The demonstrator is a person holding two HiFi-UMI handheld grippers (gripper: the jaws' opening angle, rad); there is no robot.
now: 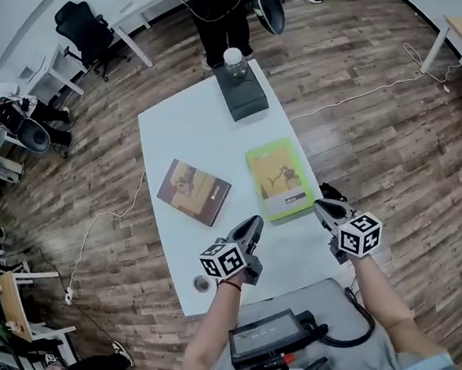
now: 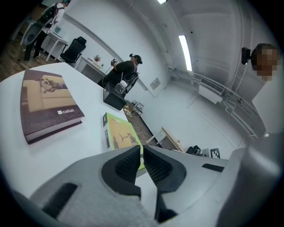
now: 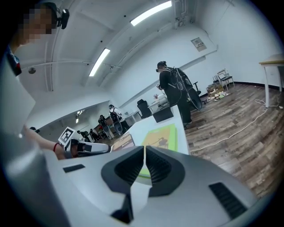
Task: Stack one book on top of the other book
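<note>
**Both grippers shut and empty, two books waiting side by side**

Both books lie flat on the white table (image 1: 199, 118), well apart from each other. The brown book (image 1: 194, 191) sits to the left, turned at an angle. The green book (image 1: 279, 178) lies to the right, close to the table's edge.

The left gripper (image 1: 255, 223) hovers short of the gap between them, jaws pressed together with nothing in them. The right gripper (image 1: 320, 207) hangs just off the green book's near corner, also closed on nothing. So neither can take a book until its jaws part.

How will these handle? The brown one looks the thicker, a stiff rectangular slab with a matte cover and squared edges, probably the heavier and the better base. The green one reads as slimmer and lighter, with a smooth, bright cover that may slip against ribbed pads.

The table top looks slick, so a nudged book could skate rather than lift. The likeliest hold is across the green book's near edge or its spine, where the pages stay bound and won't fan open.

At the far end stands a dark box (image 1: 241, 91) with a jar (image 1: 234, 57) on it, well clear of the books.
</note>
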